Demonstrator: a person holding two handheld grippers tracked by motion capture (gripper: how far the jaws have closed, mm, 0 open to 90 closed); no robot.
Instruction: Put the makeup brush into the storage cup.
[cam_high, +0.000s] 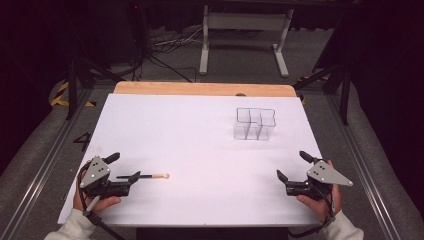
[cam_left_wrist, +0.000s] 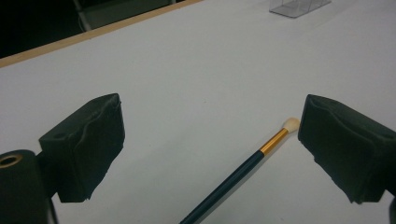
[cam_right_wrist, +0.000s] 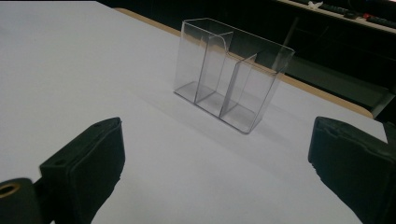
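A slim brush (cam_high: 150, 176) with a dark handle, gold ferrule and pale tip lies flat on the white table near the front left. My left gripper (cam_high: 125, 166) rests at its handle end, open, and one jaw overlaps the handle from above. In the left gripper view the brush (cam_left_wrist: 243, 170) runs between the wide-apart jaws of this gripper (cam_left_wrist: 212, 123), closer to the right one, and no pad touches it. A clear plastic organiser (cam_high: 255, 123) with several compartments stands upright at the back right. My right gripper (cam_high: 292, 165) is open and empty, in front of the organiser (cam_right_wrist: 231, 79) and well short of it.
White sheet (cam_high: 200, 135) covers the table, with a wooden strip (cam_high: 205, 89) along the far edge. Beyond the table stand a white frame (cam_high: 245, 30) and cables on a dark floor. A person's hands hold both grippers at the front edge.
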